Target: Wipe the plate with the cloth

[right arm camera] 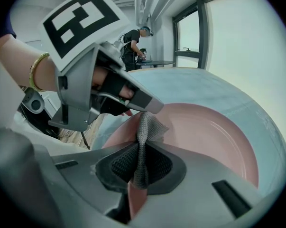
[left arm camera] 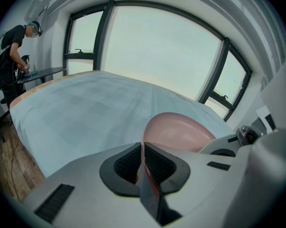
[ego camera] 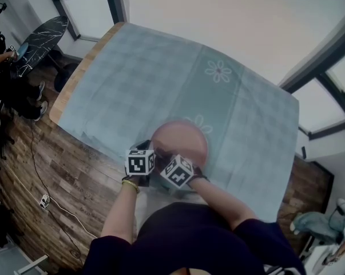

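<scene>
Left gripper (left arm camera: 143, 161) clamps the round pink plate (left arm camera: 180, 132) by its near rim, right gripper (right arm camera: 142, 167) pinches a grey mesh cloth (right arm camera: 148, 126). Wiping stage I reckon, next it needs a sweep toward the far side.

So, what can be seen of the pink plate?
The pink plate is round and shallow, with a low rim and a smooth surface. It is above the checked tablecloth, near its front edge. The left claw pinches its rim; the grey cloth, held in the right claw, touches its near side.

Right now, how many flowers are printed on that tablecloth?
2: one flower toward the tablecloth's far edge, another just beyond the pink plate; more may be hidden beneath.
</scene>
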The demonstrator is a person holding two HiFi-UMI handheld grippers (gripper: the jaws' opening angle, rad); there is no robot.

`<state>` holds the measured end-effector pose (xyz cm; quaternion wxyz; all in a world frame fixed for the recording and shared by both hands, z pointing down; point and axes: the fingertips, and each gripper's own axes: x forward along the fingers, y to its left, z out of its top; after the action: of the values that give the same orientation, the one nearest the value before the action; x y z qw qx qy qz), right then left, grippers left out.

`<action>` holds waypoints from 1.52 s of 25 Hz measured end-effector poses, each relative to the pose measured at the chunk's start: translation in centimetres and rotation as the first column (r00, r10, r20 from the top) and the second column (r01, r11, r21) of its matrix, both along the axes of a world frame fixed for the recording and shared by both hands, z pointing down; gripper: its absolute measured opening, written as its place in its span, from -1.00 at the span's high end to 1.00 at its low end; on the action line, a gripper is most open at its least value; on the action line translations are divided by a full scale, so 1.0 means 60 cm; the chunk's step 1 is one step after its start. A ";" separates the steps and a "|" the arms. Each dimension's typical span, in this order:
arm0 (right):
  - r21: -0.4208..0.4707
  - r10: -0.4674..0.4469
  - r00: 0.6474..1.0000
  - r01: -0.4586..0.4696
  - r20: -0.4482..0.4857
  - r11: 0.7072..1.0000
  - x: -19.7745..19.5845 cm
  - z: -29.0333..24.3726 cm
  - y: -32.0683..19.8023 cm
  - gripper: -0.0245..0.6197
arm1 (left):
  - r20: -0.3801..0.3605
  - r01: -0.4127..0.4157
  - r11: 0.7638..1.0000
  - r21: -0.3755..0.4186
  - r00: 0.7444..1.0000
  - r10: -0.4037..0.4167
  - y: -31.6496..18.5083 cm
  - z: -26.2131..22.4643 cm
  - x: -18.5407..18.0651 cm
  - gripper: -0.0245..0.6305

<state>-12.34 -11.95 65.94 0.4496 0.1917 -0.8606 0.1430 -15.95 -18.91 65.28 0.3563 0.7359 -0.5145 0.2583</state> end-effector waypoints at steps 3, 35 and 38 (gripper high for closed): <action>-0.020 -0.030 1.000 0.030 -0.001 0.999 -0.001 0.000 0.015 0.82 | 0.005 -0.001 1.000 -0.015 1.000 0.001 0.002 0.004 0.001 0.82; 0.010 0.096 0.995 -0.096 -0.025 0.995 0.144 -0.025 -0.087 0.82 | 0.027 0.097 0.995 0.003 0.995 -0.097 0.008 0.005 -0.004 0.84; 0.044 0.122 0.990 -0.119 -0.066 0.992 0.159 -0.023 -0.115 0.82 | 0.031 0.091 0.996 0.001 0.995 -0.091 0.009 0.005 -0.004 0.84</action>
<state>-2.81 -18.87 64.56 0.4653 0.2569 -0.8343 0.1461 -16.17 -18.37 65.56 0.3601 0.7075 -0.5528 0.2533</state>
